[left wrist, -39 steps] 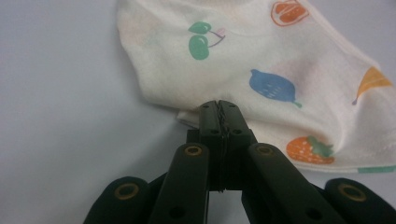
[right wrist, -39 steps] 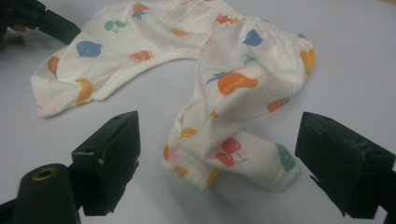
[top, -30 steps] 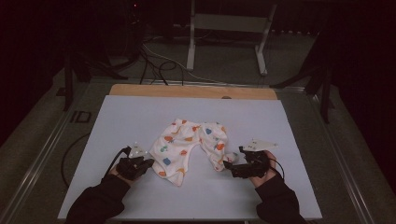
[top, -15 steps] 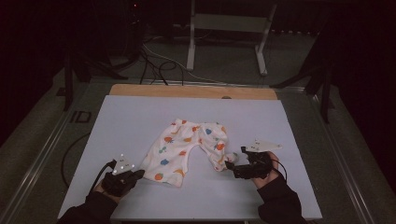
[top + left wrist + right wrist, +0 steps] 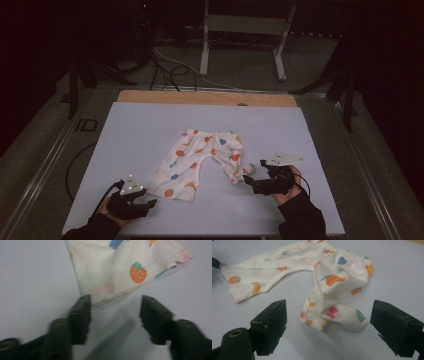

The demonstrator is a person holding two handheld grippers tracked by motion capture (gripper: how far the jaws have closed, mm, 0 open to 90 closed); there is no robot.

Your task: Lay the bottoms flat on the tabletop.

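- The baby trousers (image 5: 202, 162), one single piece with a fruit print, lay on the white table sheet (image 5: 150, 130), a little toward the person's side of its middle. One leg was spread flat toward the left gripper; the other leg was folded and bunched toward the right gripper.
- The white table sheet was one, and it covered nearly the whole table; one strip of bare wooden edge (image 5: 205, 97) showed at the far side.
- One white metal frame (image 5: 245, 30) stood on the floor beyond the table, well apart from the work, and some cables (image 5: 165, 65) lay near it.
- Two grippers were there. The left gripper (image 5: 150, 202) was just beside the hem of the flat leg; its jaws had just been opening and stood apart, and the left gripper view showed the hem corner at the tip of one jaw, with nothing between them.
- The right gripper (image 5: 248, 181) had its jaws wide, and the right gripper view showed the bunched leg end (image 5: 337, 315) just in front of the gap, not pressed by the pads.
- Nothing lay on the sheet around the trousers, so there was open room on every side, up to the sheet edges.
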